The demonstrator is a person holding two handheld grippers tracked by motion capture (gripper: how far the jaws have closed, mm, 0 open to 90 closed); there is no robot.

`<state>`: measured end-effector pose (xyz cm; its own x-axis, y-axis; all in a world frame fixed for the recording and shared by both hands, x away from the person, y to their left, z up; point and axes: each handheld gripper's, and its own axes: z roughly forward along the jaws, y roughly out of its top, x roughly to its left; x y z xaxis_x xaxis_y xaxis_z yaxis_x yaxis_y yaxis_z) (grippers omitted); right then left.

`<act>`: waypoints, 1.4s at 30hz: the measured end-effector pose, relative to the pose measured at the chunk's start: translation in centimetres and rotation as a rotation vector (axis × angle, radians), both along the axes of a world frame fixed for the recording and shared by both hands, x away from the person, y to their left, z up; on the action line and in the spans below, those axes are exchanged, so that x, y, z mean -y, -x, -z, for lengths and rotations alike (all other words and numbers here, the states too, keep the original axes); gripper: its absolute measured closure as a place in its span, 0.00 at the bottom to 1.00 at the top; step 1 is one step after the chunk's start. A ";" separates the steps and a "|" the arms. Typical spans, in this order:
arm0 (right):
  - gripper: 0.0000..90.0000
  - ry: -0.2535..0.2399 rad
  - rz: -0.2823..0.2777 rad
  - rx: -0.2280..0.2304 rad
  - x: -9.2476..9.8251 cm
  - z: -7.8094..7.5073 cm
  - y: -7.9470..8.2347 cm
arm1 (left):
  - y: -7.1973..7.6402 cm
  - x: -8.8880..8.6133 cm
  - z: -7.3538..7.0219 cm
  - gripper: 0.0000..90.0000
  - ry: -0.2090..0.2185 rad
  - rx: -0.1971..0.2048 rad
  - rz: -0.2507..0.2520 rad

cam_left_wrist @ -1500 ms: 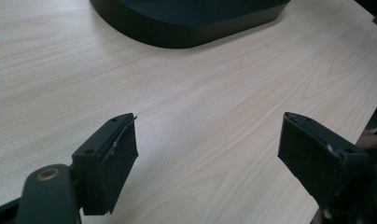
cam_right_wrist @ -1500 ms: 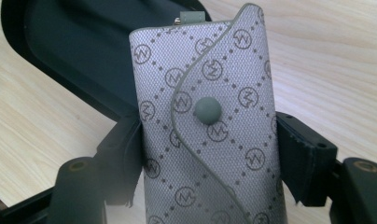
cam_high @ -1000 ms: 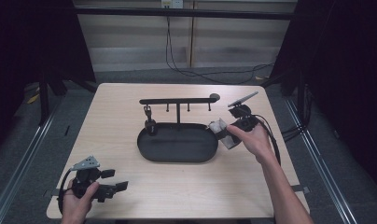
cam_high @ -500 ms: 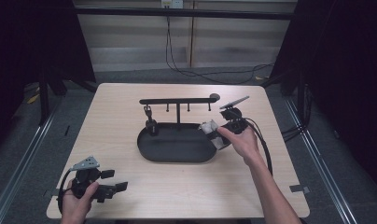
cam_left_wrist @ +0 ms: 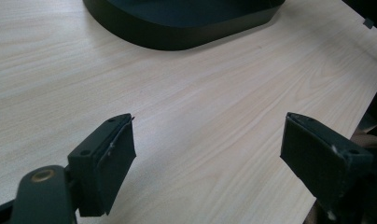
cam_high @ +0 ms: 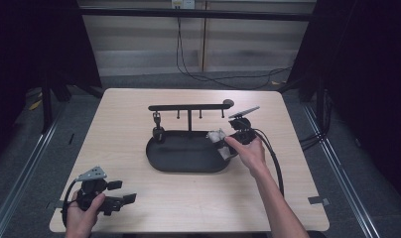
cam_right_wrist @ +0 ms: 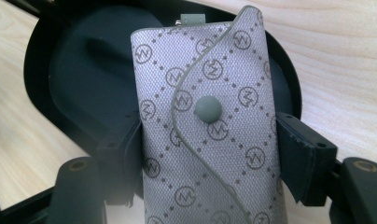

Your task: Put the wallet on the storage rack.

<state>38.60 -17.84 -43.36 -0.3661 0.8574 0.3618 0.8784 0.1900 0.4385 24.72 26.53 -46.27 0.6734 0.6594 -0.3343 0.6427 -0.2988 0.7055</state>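
You have a pale wooden table [cam_high: 139, 134] in front of you, its grain running across and its corners rounded. A black oval tray [cam_high: 183, 158] sits directly on it, a little right of the middle. From the tray's far edge a thin black post rises and carries a horizontal bar [cam_high: 188, 106] with small hooks hanging under it. A small black piece [cam_high: 158, 133] stands at the tray's far left end, below one of the hooks. The wood around the tray is bare on all sides. In the left gripper view you see the tray's curved near wall resting flat on the wood.
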 end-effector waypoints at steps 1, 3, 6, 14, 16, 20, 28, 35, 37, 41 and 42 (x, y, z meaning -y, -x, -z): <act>0.34 0.000 0.001 0.005 0.0 0.2 0.0 | 0.0 0.0 0.0 0.19 -0.002 -0.001 0.003; 0.34 -0.003 0.005 0.004 -0.2 0.5 -0.2 | 0.0 0.0 0.0 0.19 0.001 0.000 0.002; 0.34 -0.008 0.005 -0.004 -0.6 0.7 -0.3 | 0.0 0.0 0.0 0.19 0.000 0.000 0.002; 0.34 0.003 0.009 -0.004 -1.1 1.9 -0.5 | -0.1 -0.1 0.0 0.19 0.003 -0.001 0.005; 0.34 0.007 0.008 0.001 -1.3 2.0 -0.6 | -0.1 -0.1 0.0 0.19 0.003 -0.001 0.006; 0.34 0.002 0.015 -0.006 -1.9 2.3 -0.8 | 0.0 0.0 0.0 0.19 0.000 -0.001 0.001; 0.34 0.017 0.020 -0.022 -2.3 3.6 -1.0 | -0.1 -0.1 0.0 0.19 0.003 -0.003 0.006; 0.33 0.065 -0.002 -0.029 -2.8 4.4 -1.0 | 0.0 -0.1 0.0 0.19 0.003 -0.001 0.006; 0.32 0.082 -0.007 -0.021 -3.0 4.4 -1.0 | -0.1 -0.1 0.0 0.19 0.001 -0.001 0.009; 0.31 0.082 -0.003 -0.020 -3.0 4.4 -1.0 | -0.1 -0.2 0.0 0.19 0.000 -0.005 0.004; 0.30 0.084 -0.003 -0.022 -3.0 4.4 -0.9 | -0.1 -0.2 0.0 0.19 0.000 -0.002 0.001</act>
<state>39.54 -14.86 -47.76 -0.3613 0.8841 0.2965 0.8872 0.2280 0.4011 24.78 26.70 -46.26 0.6733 0.6590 -0.3352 0.6436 -0.2993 0.7044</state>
